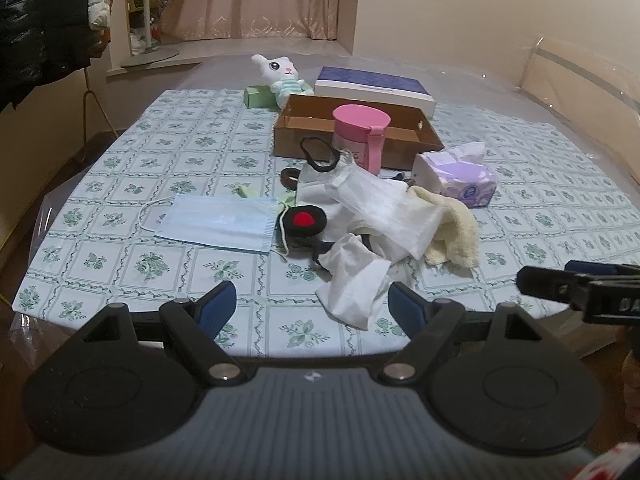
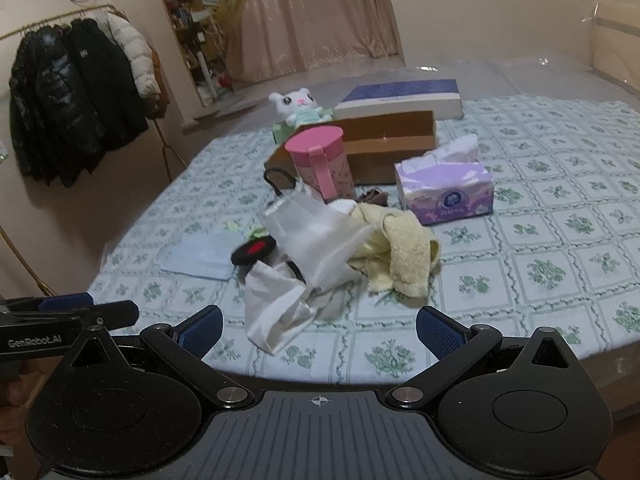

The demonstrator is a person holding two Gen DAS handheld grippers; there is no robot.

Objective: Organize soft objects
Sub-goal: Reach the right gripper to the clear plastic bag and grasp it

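Observation:
A heap of soft things lies mid-table: white cloths (image 1: 380,204) (image 2: 316,236), a crumpled white tissue (image 1: 354,284) (image 2: 276,308), a yellow towel (image 1: 456,232) (image 2: 404,256), a black pad with a red spot (image 1: 302,220) (image 2: 254,250) and a blue face mask (image 1: 218,222) (image 2: 200,256). A plush bunny (image 1: 282,74) (image 2: 298,106) sits at the far side. My left gripper (image 1: 310,306) is open near the table's front edge, just short of the tissue. My right gripper (image 2: 318,330) is open too, with nothing between its fingers.
An open cardboard box (image 1: 400,140) (image 2: 392,140) holds back centre, with a pink lidded cup (image 1: 362,136) (image 2: 320,160) in front. A purple tissue pack (image 1: 456,178) (image 2: 446,188), a blue-white flat box (image 1: 374,86) and a green box (image 1: 256,96) stand nearby. Coats (image 2: 76,92) hang left.

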